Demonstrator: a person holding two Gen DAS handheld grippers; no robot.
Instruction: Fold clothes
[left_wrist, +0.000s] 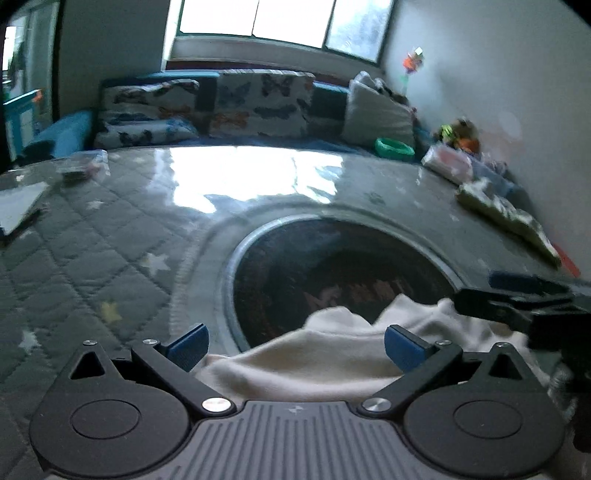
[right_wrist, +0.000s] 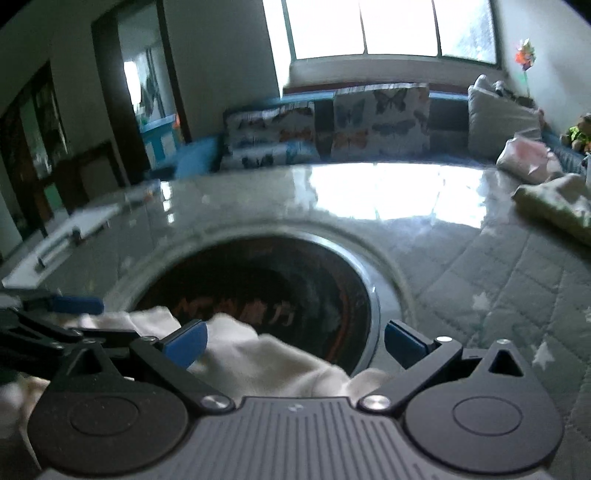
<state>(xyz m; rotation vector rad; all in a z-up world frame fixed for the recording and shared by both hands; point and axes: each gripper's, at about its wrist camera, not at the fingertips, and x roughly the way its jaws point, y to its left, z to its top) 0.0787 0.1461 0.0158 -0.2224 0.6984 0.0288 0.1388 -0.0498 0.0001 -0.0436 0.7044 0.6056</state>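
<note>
Garment (left_wrist: 295, 369) gathered low in both frames, fold not yet begun.
Left gripper (left_wrist: 295, 345) and right gripper (right_wrist: 293, 341) are held wide, nothing clamped; an edge must next be pinched. Beyond lie the dark round opening (left_wrist: 332, 277) and quilted cover (left_wrist: 92, 240).

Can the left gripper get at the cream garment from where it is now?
Probably yes. The left gripper is open, and the cream garment lies bunched right between and below its fingers with nothing over it. The right gripper, also open, sits close on the right side and might crowd it.
</note>
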